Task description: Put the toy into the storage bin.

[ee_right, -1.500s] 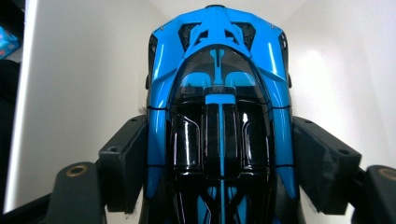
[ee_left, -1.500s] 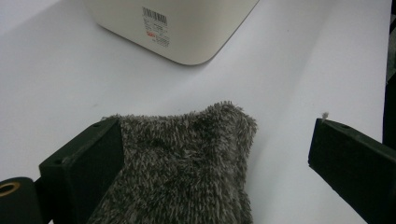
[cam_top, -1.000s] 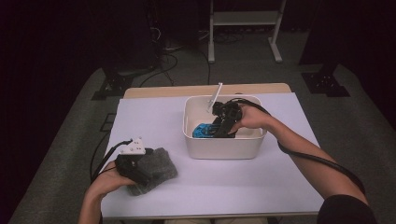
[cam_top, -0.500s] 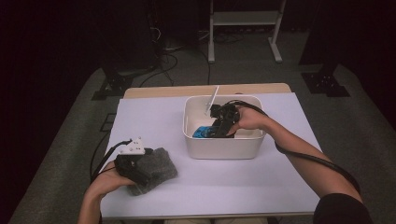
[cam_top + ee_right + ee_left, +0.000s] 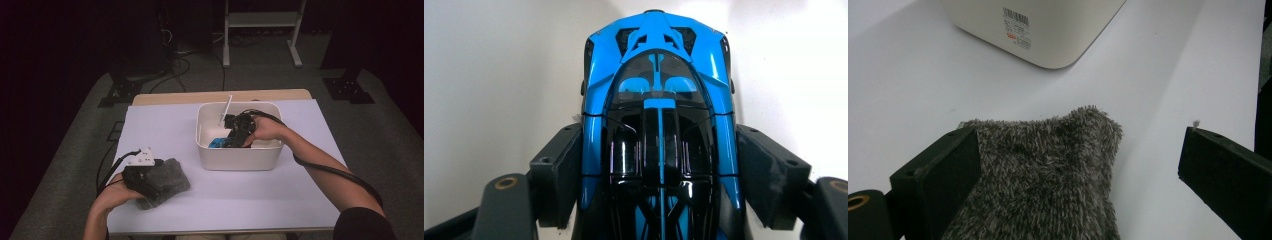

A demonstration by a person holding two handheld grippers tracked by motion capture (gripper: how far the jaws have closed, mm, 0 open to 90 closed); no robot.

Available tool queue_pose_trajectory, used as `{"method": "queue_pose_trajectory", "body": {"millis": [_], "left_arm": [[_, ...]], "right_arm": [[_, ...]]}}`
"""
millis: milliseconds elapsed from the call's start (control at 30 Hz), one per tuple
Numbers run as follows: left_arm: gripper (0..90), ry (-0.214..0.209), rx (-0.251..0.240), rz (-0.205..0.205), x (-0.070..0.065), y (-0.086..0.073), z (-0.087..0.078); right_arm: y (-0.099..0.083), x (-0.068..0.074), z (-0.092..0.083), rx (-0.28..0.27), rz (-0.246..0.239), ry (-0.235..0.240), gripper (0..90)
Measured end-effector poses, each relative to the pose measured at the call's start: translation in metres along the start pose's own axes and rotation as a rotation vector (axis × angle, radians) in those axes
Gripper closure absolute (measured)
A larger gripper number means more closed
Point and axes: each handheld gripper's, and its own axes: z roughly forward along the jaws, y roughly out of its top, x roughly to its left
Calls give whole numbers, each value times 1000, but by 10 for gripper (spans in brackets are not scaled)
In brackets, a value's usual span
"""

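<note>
**Table stock, largest to smallest**

Table [image 5: 280, 200]: white top. White bin [image 5: 239, 155]: right of centre. Grey fuzzy cloth [image 5: 1048, 170]: front left, lying between the released, wide-set jaws of the left gripper [image 5: 1083, 165]. Blue toy car [image 5: 659, 125]: inside the bin, clamped at both flanks by the right gripper [image 5: 659, 170].

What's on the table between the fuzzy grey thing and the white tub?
Nothing: in the high view, only bare white table separates the fuzzy grey cloth from the white tub.
</note>
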Motion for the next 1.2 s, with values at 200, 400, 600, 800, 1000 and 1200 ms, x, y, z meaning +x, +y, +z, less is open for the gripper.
{"method": "queue_pose_trajectory", "body": {"millis": [200, 400, 600, 800, 1000, 1200], "left_arm": [[31, -1, 1, 0, -1, 0, 0], [30, -3, -3, 1, -1, 1, 0], [31, -1, -2, 4, -2, 1, 0], [31, -1, 0, 9, -2, 1, 0], [30, -2, -3, 9, -4, 1, -1], [30, -5, -7, 11, -5, 2, -1]], "right_arm": [[-2, 0, 3, 6, 3, 5, 251], [-3, 0, 4, 1, 11, 11, 265], [-3, -1, 2, 5, 29, 23, 267], [-2, -1, -2, -4, 41, 19, 265], [0, -2, -5, 6, 63, 20, 253], [-1, -1, -15, -28, 71, 6, 289]]}}
